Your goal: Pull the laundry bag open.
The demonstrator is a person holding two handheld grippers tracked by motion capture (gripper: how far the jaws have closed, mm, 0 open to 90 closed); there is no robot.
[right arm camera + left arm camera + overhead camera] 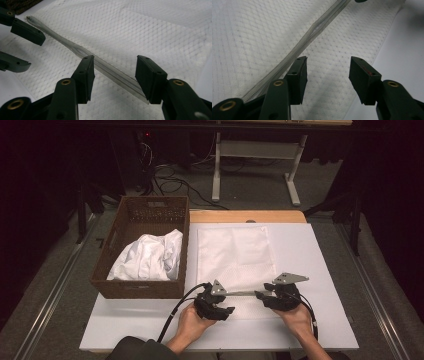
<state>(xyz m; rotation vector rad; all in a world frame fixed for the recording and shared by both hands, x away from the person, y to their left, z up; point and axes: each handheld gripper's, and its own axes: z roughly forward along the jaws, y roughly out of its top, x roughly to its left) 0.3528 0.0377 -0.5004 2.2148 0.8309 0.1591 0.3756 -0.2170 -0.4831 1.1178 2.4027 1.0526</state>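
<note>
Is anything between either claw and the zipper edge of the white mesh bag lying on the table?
Nothing visible blocks them. The left claw and right claw both stand open right over the mesh bag, with its zipper strip bare between and beside their pads. The wicker basket of white cloth sits off to the side.

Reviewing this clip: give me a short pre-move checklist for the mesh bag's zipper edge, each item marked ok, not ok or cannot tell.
1. Mesh laundry bag lies flat on the white board: ok.
2. Zipper strip in reach of both grippers: ok; it runs along the bag's near edge.
3. Left gripper gripping the zipper strip: not ok; its fingers stand apart, with the strip beside the left-hand one.
4. Right gripper gripping the strip: not ok; the strip passes between its open fingers, unpinched.
5. Zipper slider found: cannot tell.
6. Wicker basket with white clothes stands beside the bag: ok.
</note>
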